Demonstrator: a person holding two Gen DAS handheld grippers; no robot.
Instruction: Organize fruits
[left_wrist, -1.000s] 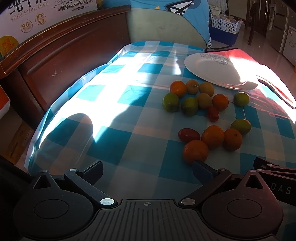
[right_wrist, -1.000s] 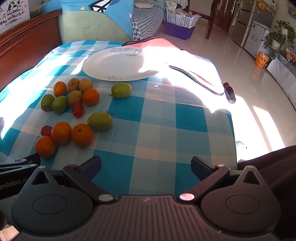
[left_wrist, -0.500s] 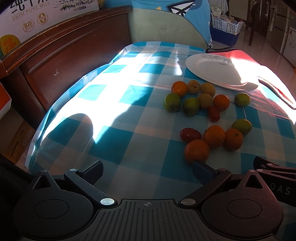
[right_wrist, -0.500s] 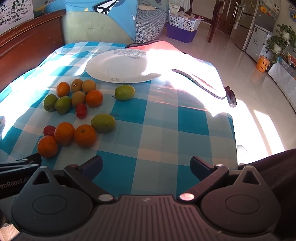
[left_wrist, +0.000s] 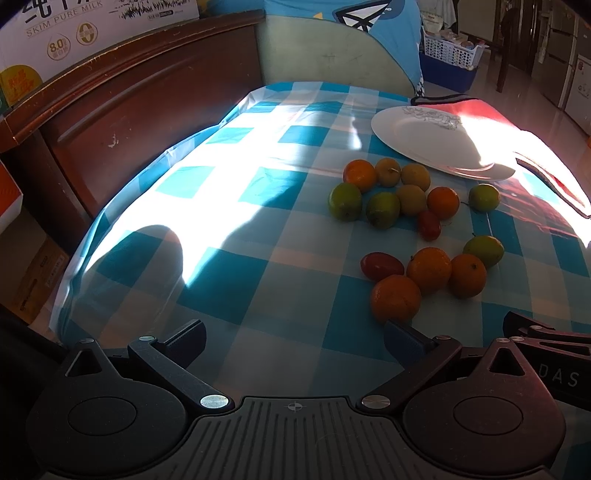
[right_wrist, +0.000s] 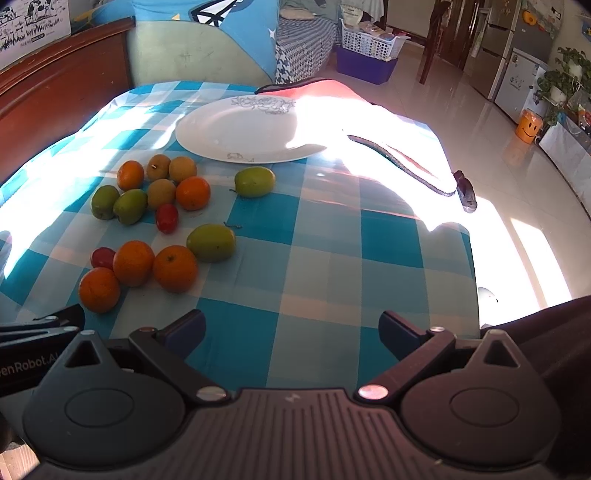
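While both claws gape, fruits (right_wrist: 155, 221) cluster left, tablecloth (right_wrist: 332, 266) right

Both cameras sit low at the near edge of the desk (left_wrist: 229, 206), each looking forward between its own spread fingers (left_wrist: 186, 338) across the checked cloth. The left wrist view faces the desk's left half and the wooden headboard (left_wrist: 147, 99); the right wrist view (right_wrist: 402, 328) takes in the right edge and floor (right_wrist: 524, 177). Both share the fruit cluster (left_wrist: 413, 229) (right_wrist: 159, 218) and white plate (left_wrist: 424, 136) (right_wrist: 236, 133).
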